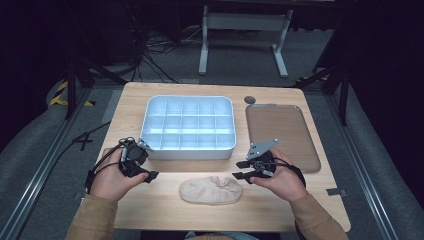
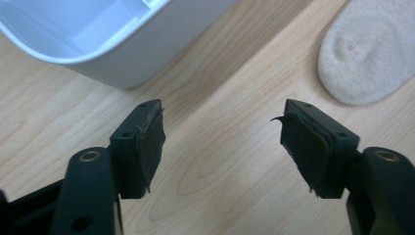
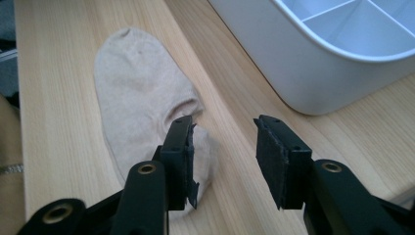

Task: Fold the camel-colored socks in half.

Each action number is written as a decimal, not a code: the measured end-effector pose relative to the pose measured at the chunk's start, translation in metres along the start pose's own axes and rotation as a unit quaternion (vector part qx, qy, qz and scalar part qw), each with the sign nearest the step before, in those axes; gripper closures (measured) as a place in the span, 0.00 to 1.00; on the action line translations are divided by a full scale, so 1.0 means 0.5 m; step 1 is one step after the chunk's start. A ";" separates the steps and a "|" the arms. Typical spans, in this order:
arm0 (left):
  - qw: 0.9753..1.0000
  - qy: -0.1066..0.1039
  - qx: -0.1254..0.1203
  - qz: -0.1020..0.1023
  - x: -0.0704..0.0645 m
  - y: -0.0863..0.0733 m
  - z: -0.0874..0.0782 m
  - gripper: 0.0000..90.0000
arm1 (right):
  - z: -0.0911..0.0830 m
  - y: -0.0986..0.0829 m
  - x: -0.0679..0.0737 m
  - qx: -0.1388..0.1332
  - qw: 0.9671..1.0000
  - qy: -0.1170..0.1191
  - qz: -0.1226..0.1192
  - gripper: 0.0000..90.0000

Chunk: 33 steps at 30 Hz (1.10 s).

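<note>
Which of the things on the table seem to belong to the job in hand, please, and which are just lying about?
Likely in play:
- beige sock, lying flat between both open grippers
- white divided organiser box, empty, just behind it
- left gripper and right gripper

Likely just lying about:
- brown tray, empty
- small grey disc near the table's far edge

light falls from above onto the tabletop [image 1: 150, 200], bright there while the floor and room around sink into near black. the white divided bin [image 1: 189, 123] glares pale blue. the high view is soft and grainy. both gripper views are sharper, with faint shadows.
</note>
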State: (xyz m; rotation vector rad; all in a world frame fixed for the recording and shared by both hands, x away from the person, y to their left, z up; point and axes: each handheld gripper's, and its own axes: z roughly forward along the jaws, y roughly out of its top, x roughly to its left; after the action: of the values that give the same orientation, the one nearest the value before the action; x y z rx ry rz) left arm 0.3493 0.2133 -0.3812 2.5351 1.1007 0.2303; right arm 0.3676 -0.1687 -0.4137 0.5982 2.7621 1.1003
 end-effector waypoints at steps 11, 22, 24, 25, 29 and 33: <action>0.999 -0.031 -0.015 0.002 -0.011 0.003 -0.012 0.50 | -0.015 -0.007 0.002 -0.005 0.999 -0.003 0.032 0.76; 0.997 -0.070 -0.031 0.026 -0.033 0.008 -0.023 0.51 | 0.003 -0.018 0.004 0.011 0.999 0.002 0.042 0.88; 0.997 -0.070 -0.028 0.026 -0.036 0.010 -0.021 0.50 | -0.001 -0.016 0.005 0.005 0.999 -0.001 0.042 0.89; 0.997 -0.068 -0.027 0.024 -0.038 0.012 -0.019 0.50 | -0.002 -0.015 0.007 0.003 0.999 0.000 0.042 0.89; 0.997 -0.069 -0.016 0.021 -0.050 0.018 -0.010 0.50 | -0.001 -0.010 0.017 0.003 0.999 0.010 0.034 0.93; 0.997 -0.075 -0.015 0.033 -0.063 0.023 -0.004 0.49 | 0.011 -0.001 0.032 0.005 0.999 0.012 0.031 0.95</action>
State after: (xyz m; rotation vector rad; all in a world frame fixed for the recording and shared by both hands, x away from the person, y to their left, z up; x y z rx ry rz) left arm 0.3350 0.1838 -0.3749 2.5177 0.9506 0.0724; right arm 0.3541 -0.1592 -0.4174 0.6819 2.7889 1.1132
